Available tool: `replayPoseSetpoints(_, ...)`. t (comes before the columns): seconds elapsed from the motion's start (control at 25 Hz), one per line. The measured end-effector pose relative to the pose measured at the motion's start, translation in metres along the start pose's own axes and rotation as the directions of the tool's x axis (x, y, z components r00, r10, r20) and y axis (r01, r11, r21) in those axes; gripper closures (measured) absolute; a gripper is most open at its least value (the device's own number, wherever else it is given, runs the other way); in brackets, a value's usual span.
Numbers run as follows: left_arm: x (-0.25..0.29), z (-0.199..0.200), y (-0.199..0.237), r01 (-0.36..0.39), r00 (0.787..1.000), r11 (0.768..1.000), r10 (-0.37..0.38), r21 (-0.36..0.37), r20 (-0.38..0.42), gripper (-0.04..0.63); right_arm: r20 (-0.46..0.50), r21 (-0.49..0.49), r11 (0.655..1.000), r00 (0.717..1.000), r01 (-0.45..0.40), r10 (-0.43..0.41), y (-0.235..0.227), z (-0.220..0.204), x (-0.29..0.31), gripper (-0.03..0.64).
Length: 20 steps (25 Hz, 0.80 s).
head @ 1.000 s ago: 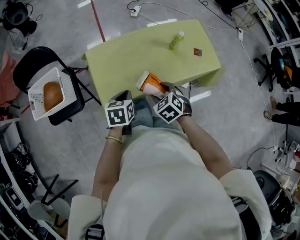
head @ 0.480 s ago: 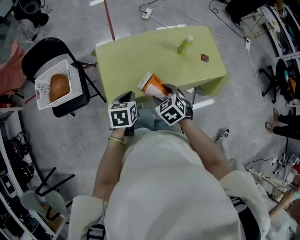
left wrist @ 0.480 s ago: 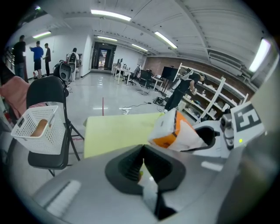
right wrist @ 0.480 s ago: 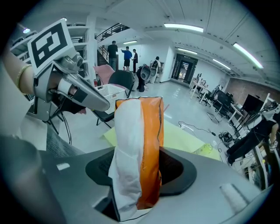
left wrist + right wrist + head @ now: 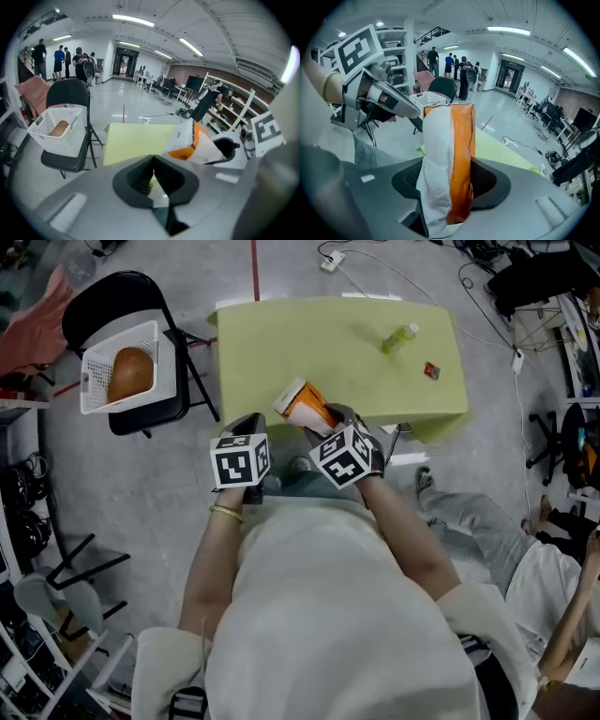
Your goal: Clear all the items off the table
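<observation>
Snack bag (image 5: 305,407), orange and white, is clamped upright between the jaws of the right gripper (image 5: 323,425); the right gripper view shows the pads pressing its sides, with the top of the bag standing above them. From the head view the bag sits over the near edge of the table (image 5: 281,343), close in front of the person; it looks lifted rather than resting, though that view does not settle it. The left gripper (image 5: 249,427) hangs just beside it, on the side toward the basket; its jaws are pressed together with nothing between them. Two things lie on the far part of the table, well apart from the grippers: a green bottle (image 5: 399,337), seemingly on its side, and a small red packet (image 5: 431,370) near it. A white basket (image 5: 94,401) rests on a black chair (image 5: 141,292) by the table's left end; a brown loaf (image 5: 130,374) lies in it.

The step in hand looks like carrying the bag off the table; the basket is the likely place for it, since one item is already there. The next move calls for a swing left across the gap to the chair, with a firm grip on a soft bag that could slip or crumple, then a release over the basket beside the loaf; the bottle and packet are yet to be cleared, and both want a long reach.
</observation>
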<state>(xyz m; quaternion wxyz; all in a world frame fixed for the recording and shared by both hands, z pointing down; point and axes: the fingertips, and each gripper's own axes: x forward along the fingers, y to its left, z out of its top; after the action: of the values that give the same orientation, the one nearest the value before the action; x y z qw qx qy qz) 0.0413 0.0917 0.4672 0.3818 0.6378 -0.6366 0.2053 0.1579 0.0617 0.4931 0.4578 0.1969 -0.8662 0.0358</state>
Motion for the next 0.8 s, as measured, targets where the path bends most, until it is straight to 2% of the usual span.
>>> replayPoseSetpoints(0.2,-0.007,0.000,0.030,-0.040,0.999,0.998,0.040,-0.041,0.011,0.586,0.017,-0.030,0.999,1.000,-0.020,0.021,0.007,0.020,0.011,0.370)
replayPoseSetpoints(0.48,-0.014,0.010,0.072,-0.058,0.998,0.996,0.060,-0.068,0.026,0.586,0.024,-0.066,0.997,0.999,-0.027,0.029,0.018,0.056,0.026,0.370)
replayPoseSetpoints(0.8,-0.018,0.021,0.114,-0.053,0.998,0.996,0.054,-0.065,0.016,0.586,0.034,-0.076,0.997,0.999,-0.031,0.034,0.029,0.101,0.044,0.370)
